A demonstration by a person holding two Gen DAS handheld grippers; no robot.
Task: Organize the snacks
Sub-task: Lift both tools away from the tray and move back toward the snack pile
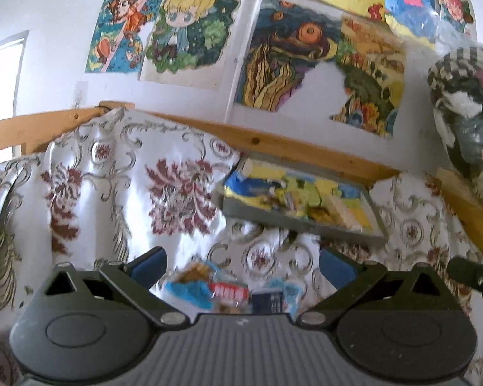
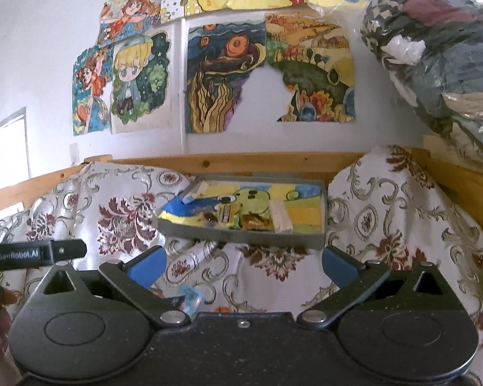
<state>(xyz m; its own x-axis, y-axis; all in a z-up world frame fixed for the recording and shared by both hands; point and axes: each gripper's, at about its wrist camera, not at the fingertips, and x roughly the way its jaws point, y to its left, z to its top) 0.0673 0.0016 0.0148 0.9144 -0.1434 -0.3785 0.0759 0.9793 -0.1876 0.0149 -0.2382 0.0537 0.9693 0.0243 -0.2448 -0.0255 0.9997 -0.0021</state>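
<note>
— What are your grippers doing?

— My left gripper (image 1: 243, 265) is spread wide and holds nothing. My right gripper (image 2: 243, 265) is spread just as wide, also with nothing between its blue pads (image 2: 146, 268). Both hang over the cloth (image 1: 112, 173), a white one with dark red flowers and grey scrolls.

— Where are the snacks?

— Some lie loose on the cloth right under my left gripper: a blue packet (image 1: 190, 286) with a red label, and a darker one (image 1: 269, 300) just beside it. They are blurred, so I cannot read them. In the right wrist view only a corner of a blue packet (image 2: 190, 299) shows, low and left of centre, close to my left pad. The rest sit in the grey tray (image 2: 241, 236) ahead: a yellow pack (image 2: 225, 215), a gold wrapper (image 2: 254, 223), a pale bar (image 2: 281, 217) and a pale piece at the far left corner (image 2: 194, 191). The tray's floor is covered by a yellow, blue and green drawing.

— Anything in the way?

— The tray rests tilted on the bunched cloth, near the wooden rail (image 2: 241, 159). The cloth rises in a hump (image 2: 386, 193) on the right of the tray and in folds on the left. A clear bag of clothes (image 2: 441, 58) bulges at upper right. My left gripper's black arm (image 2: 35, 254), marked GenRobot.AI, shows at the left edge of the right view. Drawings (image 2: 219, 77) cover the wall behind.
</note>
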